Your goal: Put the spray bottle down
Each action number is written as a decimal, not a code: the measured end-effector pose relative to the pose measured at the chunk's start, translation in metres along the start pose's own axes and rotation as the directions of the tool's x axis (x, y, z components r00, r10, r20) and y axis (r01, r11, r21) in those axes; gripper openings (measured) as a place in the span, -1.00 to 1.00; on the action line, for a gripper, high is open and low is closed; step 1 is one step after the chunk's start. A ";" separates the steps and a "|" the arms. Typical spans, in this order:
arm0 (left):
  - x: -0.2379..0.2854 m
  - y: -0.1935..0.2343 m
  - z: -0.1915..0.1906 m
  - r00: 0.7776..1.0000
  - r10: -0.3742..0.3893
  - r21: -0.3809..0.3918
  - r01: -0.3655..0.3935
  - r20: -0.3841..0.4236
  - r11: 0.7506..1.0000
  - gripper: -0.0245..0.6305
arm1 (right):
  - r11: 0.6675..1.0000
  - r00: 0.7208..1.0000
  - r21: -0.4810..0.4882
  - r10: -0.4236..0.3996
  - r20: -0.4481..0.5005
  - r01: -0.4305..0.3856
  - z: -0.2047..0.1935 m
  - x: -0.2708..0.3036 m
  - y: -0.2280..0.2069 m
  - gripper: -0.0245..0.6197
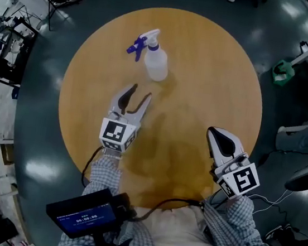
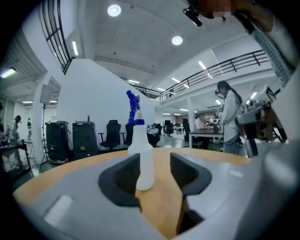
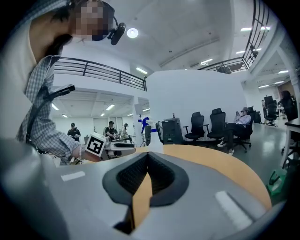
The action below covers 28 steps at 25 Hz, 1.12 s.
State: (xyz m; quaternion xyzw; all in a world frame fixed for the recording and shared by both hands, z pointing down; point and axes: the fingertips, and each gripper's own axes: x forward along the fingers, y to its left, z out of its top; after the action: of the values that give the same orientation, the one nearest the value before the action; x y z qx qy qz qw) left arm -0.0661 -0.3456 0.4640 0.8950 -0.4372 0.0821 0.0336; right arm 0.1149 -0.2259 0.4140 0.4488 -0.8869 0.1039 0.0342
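A translucent white spray bottle [image 1: 156, 63] with a blue trigger head stands upright on the round wooden table [image 1: 206, 70], towards its far side. My left gripper [image 1: 141, 94] hovers just short of the bottle, jaws apart and nothing touching the pads. In the left gripper view the bottle [image 2: 144, 159] shows between the left gripper [image 2: 154, 164] jaws but farther off, standing free. My right gripper [image 1: 213, 134] is near the table's front right, jaws together and empty. In the right gripper view the right gripper [image 3: 147, 157] points at the distant bottle [image 3: 153, 139].
A dark device with a lit screen [image 1: 83, 214] hangs at the person's waist by the near table edge. A green object [image 1: 283, 72] lies on the floor right of the table. Office chairs [image 3: 216, 123] and people stand far beyond the table.
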 end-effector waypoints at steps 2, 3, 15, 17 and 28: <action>-0.020 -0.010 0.012 1.000 0.010 -0.014 -0.010 0.026 1.000 -0.43 | 1.000 1.000 0.006 -0.006 0.011 0.005 0.004 -0.003 0.008 -0.91; -0.029 -0.016 0.017 0.999 0.011 -0.020 -0.010 0.032 1.000 -0.51 | 1.000 1.000 0.005 -0.006 0.016 0.006 0.006 -0.004 0.013 -0.91; -0.130 -0.081 0.023 0.999 -0.010 -0.048 0.012 0.036 0.999 -0.91 | 1.000 0.996 0.008 0.023 0.087 -0.024 0.019 -0.010 0.064 -0.91; -0.144 -0.088 0.025 0.999 -0.007 -0.055 0.009 0.036 0.998 -0.93 | 0.999 0.995 -0.002 0.034 0.089 -0.034 0.021 -0.014 0.074 -0.91; -0.184 -0.089 0.016 0.999 -0.009 -0.111 0.015 0.052 0.994 -0.93 | 0.998 0.995 -0.026 0.058 0.084 -0.056 0.025 -0.009 0.112 -0.91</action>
State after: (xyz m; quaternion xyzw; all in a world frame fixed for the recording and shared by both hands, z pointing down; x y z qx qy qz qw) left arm -0.1050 -0.1497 0.4165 0.8961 -0.4365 0.0345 0.0724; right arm 0.0312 -0.1593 0.3710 0.4267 -0.9012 0.0753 -0.0014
